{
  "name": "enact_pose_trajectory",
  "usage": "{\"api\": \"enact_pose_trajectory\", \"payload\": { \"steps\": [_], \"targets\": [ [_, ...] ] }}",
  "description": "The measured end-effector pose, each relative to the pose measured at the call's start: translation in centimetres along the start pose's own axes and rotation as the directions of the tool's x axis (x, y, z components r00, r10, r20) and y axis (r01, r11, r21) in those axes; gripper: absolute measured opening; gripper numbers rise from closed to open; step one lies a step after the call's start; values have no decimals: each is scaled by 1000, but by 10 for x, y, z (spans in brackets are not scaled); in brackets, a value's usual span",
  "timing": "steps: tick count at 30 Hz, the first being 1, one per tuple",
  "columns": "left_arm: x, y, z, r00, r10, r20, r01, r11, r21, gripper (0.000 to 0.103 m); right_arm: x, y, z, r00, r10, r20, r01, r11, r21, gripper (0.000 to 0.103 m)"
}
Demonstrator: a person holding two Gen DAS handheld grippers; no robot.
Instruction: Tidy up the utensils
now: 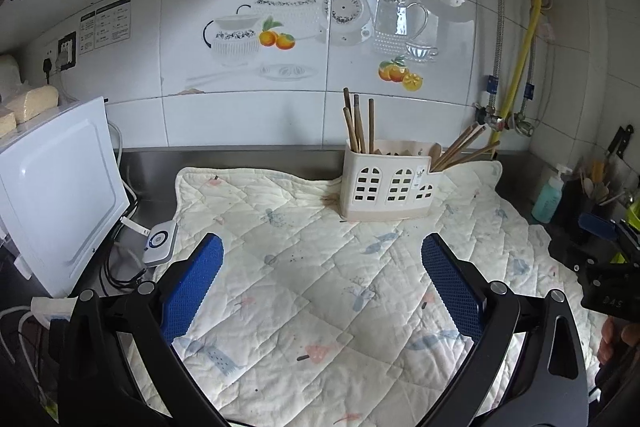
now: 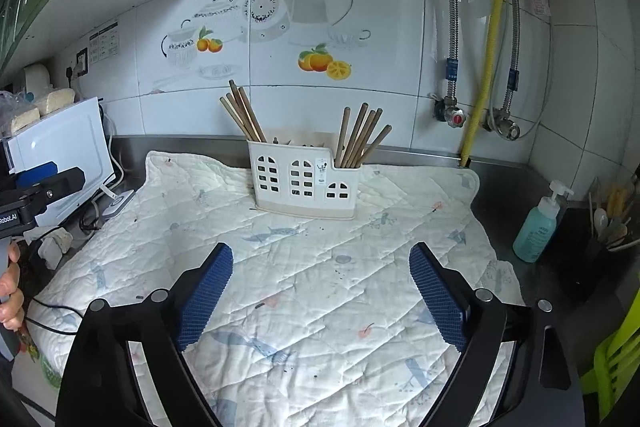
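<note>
Chopsticks already upright in the white holder: one bundle in the left compartment, another in the low right one. Holder at the back of the quilted mat on the worktop. No loose utensils visible on the mat. Left tool spread wide, nothing between the pads. Right tool likewise wide and empty. Judged finished or nearly so; little apparently left beyond pulling back.
</note>
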State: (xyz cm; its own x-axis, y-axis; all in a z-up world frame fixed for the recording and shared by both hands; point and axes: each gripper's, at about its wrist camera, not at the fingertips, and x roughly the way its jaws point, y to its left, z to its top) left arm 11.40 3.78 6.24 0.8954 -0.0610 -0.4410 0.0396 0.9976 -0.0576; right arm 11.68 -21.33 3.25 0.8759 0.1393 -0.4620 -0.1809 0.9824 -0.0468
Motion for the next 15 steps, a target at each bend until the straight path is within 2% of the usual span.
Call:
{"api": "enact_pose_trajectory", "payload": {
  "steps": [15],
  "targets": [
    [1,9,-25,995,60,-78,-60,998,5,98,4,2,-17,1000,-3,-30,3,1000,12,94]
  ]
}}
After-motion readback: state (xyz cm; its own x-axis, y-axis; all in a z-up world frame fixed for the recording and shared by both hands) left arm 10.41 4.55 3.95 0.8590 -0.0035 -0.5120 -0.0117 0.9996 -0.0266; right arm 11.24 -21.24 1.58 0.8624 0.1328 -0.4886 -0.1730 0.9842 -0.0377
